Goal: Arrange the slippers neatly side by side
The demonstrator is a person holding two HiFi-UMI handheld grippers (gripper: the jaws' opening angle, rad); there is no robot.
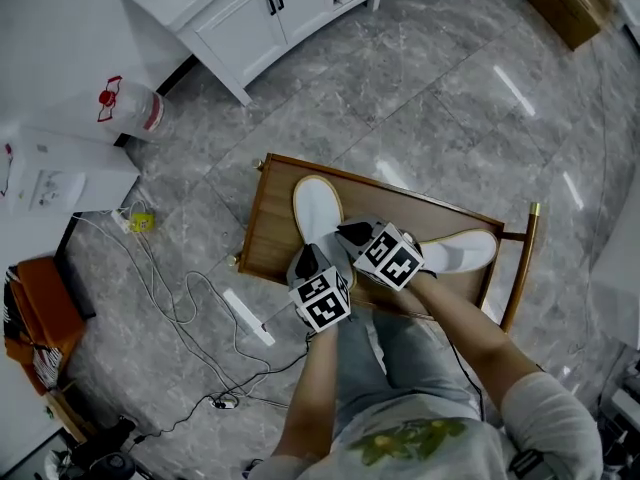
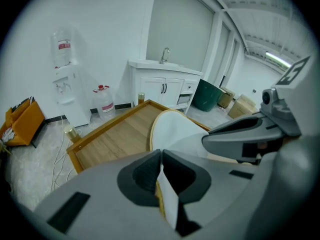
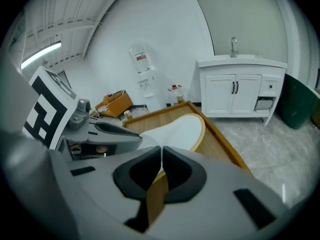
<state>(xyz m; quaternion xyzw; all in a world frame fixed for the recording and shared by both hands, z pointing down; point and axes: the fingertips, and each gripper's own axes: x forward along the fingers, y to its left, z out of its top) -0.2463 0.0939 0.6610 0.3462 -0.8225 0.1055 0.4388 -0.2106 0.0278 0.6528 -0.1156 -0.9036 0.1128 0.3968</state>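
1. Grey marble floor [image 1: 430,98] carries a low wooden tray [image 1: 270,230], with a white sink cabinet [image 1: 250,18] beyond it.
2. Left of the tray lie a power strip [image 1: 247,316], loose cables [image 1: 190,298] and an orange bag [image 1: 40,313]. A cardboard box [image 1: 565,3] sits far right.
3. A water jug [image 1: 128,106] bears a red label, too small to read.
4. One white slipper [image 1: 317,211] lies on the tray, toe pointing away.
5. The left gripper [image 1: 307,261] pinches its yellow-edged rim, jaws pressed together.
6. The right gripper [image 1: 352,233], crowded just beside, nips the same slipper's edge.
7. The second slipper [image 1: 462,251] lies crosswise at the right, behind the right gripper.
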